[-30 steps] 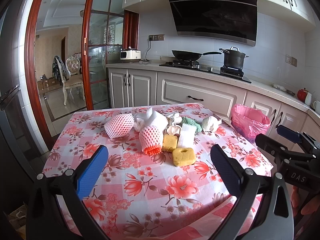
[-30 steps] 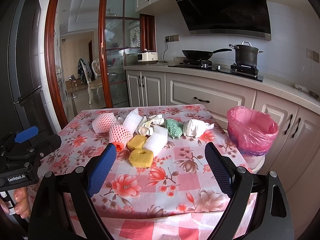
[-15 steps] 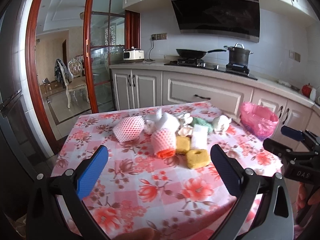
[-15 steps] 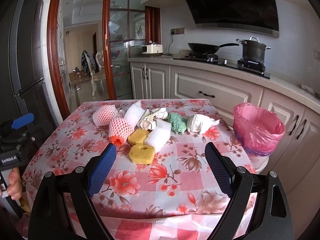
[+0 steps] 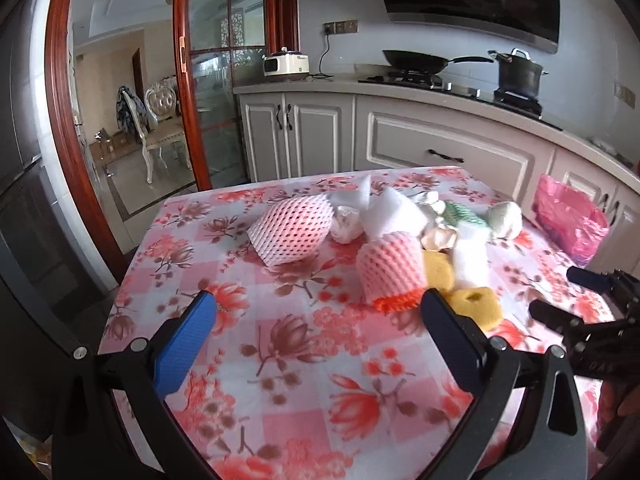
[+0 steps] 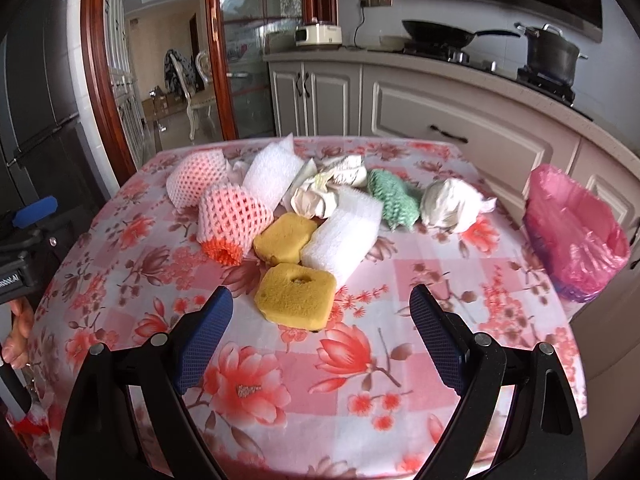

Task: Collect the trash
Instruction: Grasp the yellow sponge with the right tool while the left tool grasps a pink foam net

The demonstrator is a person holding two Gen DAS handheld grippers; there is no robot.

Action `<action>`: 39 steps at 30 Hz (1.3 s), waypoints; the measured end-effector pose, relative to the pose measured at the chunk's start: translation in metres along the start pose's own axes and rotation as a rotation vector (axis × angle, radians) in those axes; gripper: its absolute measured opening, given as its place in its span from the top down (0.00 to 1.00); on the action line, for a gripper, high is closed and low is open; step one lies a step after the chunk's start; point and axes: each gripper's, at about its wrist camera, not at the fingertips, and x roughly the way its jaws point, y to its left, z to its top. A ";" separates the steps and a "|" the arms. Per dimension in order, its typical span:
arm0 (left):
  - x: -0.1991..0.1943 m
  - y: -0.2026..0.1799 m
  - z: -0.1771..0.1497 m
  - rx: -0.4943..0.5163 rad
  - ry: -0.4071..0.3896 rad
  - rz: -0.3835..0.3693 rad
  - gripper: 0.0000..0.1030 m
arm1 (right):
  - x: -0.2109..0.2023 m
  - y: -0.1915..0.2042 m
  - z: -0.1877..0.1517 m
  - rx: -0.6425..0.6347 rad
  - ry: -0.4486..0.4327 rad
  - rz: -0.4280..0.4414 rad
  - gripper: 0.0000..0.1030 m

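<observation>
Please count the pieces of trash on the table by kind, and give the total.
Pink foam fruit nets: 2
Yellow sponges: 2
White foam sheets: 2
Green net: 1
Crumpled paper wads: 3
Total: 10

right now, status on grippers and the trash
Left gripper open, empty. Right gripper open, empty, nearest the yellow sponge. Trash pile untouched; pink-lined bin beside table. Path clear.

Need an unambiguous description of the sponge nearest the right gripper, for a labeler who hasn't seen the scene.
On the floral tablecloth, find the pile of trash in the middle. At its front edge, nearest the camera, lies a yellow sponge. Unlike the other yellow sponge behind it, this one has a hole in its top face.
</observation>
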 end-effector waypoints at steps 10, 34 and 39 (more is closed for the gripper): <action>0.071 -0.002 -0.005 0.011 0.132 -0.001 0.04 | 0.076 0.016 0.009 0.004 0.151 -0.051 0.18; 0.148 -0.081 0.013 0.035 0.225 -0.127 0.32 | 0.059 -0.062 -0.024 0.161 0.158 0.013 0.74; 0.151 -0.080 0.011 0.026 0.220 -0.131 0.54 | 0.052 -0.071 -0.027 0.171 0.147 0.018 0.74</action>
